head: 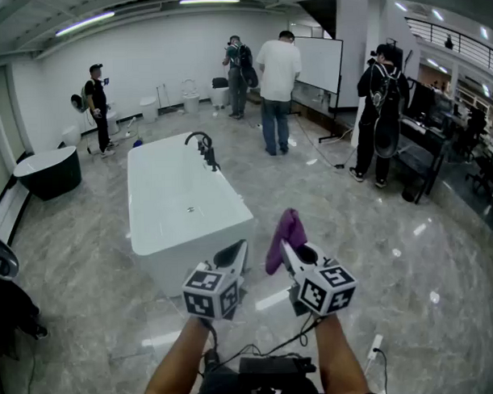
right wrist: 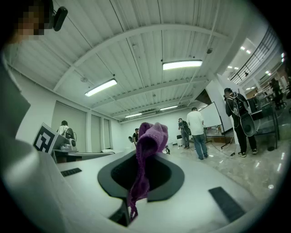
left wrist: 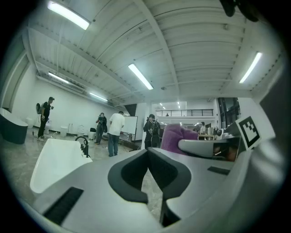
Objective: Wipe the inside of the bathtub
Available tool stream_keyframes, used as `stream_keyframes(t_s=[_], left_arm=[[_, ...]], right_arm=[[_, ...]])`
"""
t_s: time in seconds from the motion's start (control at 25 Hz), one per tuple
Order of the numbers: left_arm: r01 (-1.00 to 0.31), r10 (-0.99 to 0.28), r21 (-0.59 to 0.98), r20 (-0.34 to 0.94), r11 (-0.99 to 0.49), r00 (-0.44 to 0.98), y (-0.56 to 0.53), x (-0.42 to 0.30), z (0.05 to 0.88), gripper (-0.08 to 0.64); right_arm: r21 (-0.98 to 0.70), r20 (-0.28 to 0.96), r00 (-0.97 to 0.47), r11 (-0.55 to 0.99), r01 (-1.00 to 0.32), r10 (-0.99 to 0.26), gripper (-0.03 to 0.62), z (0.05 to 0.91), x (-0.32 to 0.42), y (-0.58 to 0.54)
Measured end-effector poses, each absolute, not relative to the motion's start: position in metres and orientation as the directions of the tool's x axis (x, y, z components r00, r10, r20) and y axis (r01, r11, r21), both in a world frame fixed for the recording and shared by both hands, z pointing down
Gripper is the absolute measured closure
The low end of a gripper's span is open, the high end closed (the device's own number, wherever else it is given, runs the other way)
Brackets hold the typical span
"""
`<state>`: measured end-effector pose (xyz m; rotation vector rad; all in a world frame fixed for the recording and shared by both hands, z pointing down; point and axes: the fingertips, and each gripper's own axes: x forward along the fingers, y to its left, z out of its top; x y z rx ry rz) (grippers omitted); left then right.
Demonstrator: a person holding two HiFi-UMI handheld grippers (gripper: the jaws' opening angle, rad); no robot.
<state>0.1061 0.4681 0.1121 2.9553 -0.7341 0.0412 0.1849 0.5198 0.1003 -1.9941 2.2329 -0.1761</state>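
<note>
Meanwhile, we hold both grippers up at the near end of the white bathtub, short of its basin. Our right gripper has its jaws clamped on a purple cloth, which bunches above the tips and trails down between them. Our left gripper has its jaws pressed together with nothing between them.

The tub stands free on a glossy grey marble floor, its long axis running away from us, a black faucet on the far rim. Beyond it a person in a white shirt stands with back turned, near a whiteboard. A person in black with a backpack stands to the right, another in black to the left, and a fourth by the back wall. A dark oval tub sits at far left, and white toilets line the back wall. Tube lights run along the ribbed ceiling, and their glare streaks the floor.
</note>
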Motion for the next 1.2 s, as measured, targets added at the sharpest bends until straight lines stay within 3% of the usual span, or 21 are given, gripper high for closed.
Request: stream_keyframes(t_s=[1.2], left_arm=[[-0.509,-0.503,0.095,0.079,-0.856,0.861,0.448,0.133,0.132,0.554]], right_arm=[[-0.175,-0.031,-0.135,0.138,-0.975,-0.99,0.558,0.114,0.219,0.505]])
